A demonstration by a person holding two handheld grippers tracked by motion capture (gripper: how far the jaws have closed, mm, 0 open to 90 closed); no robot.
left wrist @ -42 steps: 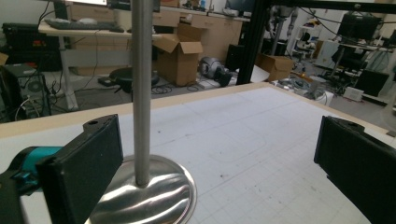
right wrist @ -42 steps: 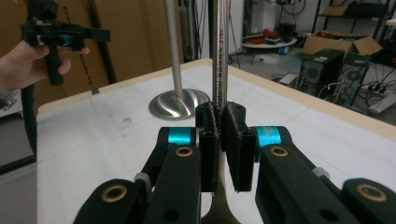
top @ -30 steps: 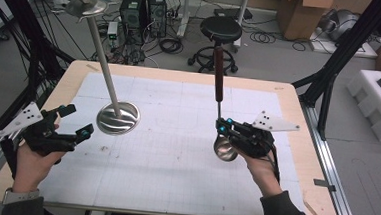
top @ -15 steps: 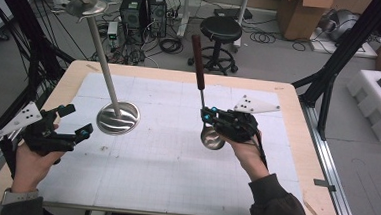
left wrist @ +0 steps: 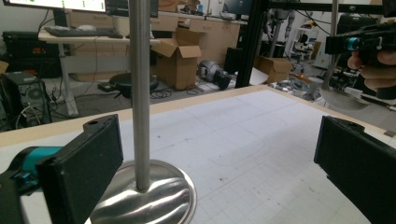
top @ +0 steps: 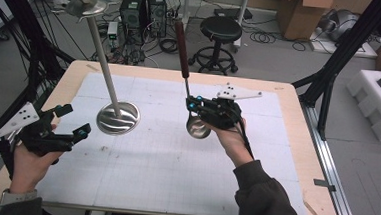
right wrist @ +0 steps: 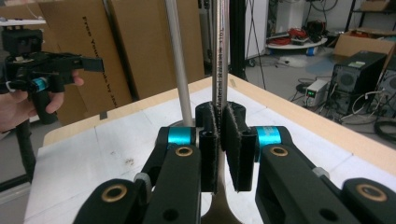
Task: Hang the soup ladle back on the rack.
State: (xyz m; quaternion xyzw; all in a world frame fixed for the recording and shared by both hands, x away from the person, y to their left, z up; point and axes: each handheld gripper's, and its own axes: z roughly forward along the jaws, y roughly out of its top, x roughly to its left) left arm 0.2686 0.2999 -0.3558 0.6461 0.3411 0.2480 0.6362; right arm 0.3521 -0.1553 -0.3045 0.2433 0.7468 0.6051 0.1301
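A steel stand, with a round base (top: 117, 118) and a tall pole (top: 103, 62), rises from the white mat at centre left. My right gripper (top: 196, 108) is shut on the thin shaft of a ladle, whose steel bowl (top: 198, 128) hangs just above the mat and whose dark red handle (top: 182, 42) points up. In the right gripper view the pads (right wrist: 208, 154) clamp the shaft (right wrist: 219, 56), and the stand's pole (right wrist: 180, 70) is just behind. My left gripper (top: 73, 119) stands open left of the base. In its own view the left gripper (left wrist: 224, 163) faces the pole (left wrist: 140, 93).
The wooden table (top: 296, 144) carries a white gridded mat (top: 149, 170). Black frame posts (top: 331, 71) stand at the table's right and left corners. Beyond the far edge are a stool (top: 221, 29), computer towers (top: 144, 7) and cardboard boxes (top: 304, 14).
My right gripper has carried the ladle leftward across the mat toward the stand, its handle now leaning left. The left gripper has stayed put and open.
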